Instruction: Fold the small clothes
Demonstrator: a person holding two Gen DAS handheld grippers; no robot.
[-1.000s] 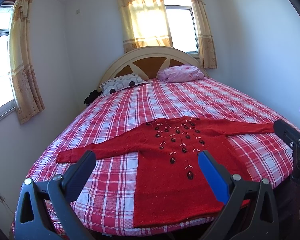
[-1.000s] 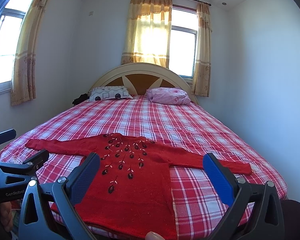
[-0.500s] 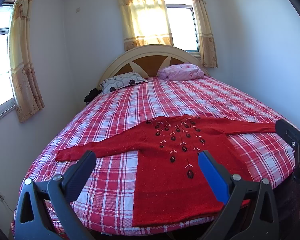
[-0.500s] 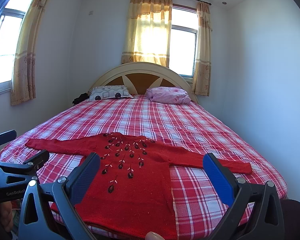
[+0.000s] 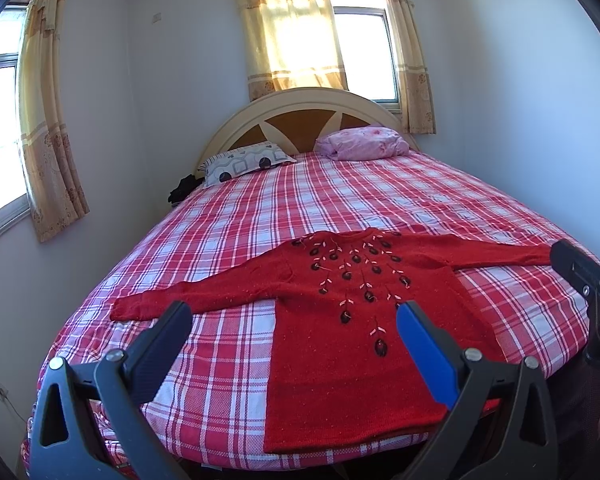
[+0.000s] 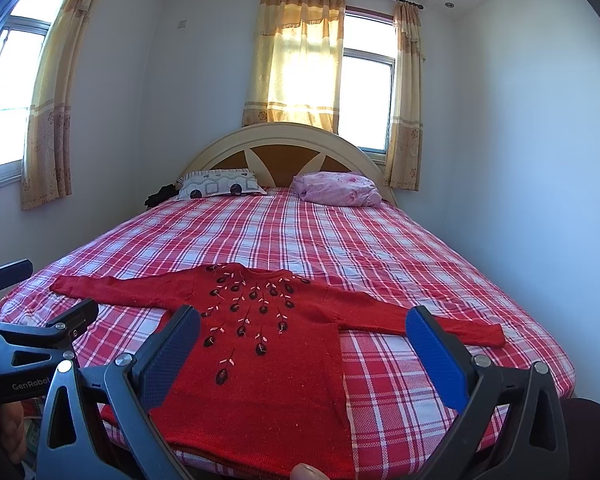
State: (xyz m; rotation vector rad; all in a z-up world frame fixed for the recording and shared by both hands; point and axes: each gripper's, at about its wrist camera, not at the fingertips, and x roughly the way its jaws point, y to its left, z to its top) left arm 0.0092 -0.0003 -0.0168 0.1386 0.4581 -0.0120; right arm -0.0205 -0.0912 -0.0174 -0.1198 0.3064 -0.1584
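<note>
A small red knit sweater (image 5: 340,344) with dark embroidered flowers lies flat, front up, on the near end of the bed, both sleeves spread out sideways. It also shows in the right wrist view (image 6: 260,360). My left gripper (image 5: 292,332) is open and empty, held above the hem's left part. My right gripper (image 6: 304,340) is open and empty, above the hem's right part. The right gripper's side shows at the right edge of the left wrist view (image 5: 588,280); the left gripper shows at the left of the right wrist view (image 6: 28,332).
The bed (image 6: 340,240) has a red and white checked sheet. A patterned pillow (image 6: 220,184) and a pink pillow (image 6: 336,192) lie by the arched headboard (image 6: 284,148). A dark item (image 6: 160,196) sits by the left pillow. Walls stand close on both sides.
The left wrist view has shifted slightly, the sweater sitting a little higher in frame. The sweater itself has not moved and both grippers stay open.
</note>
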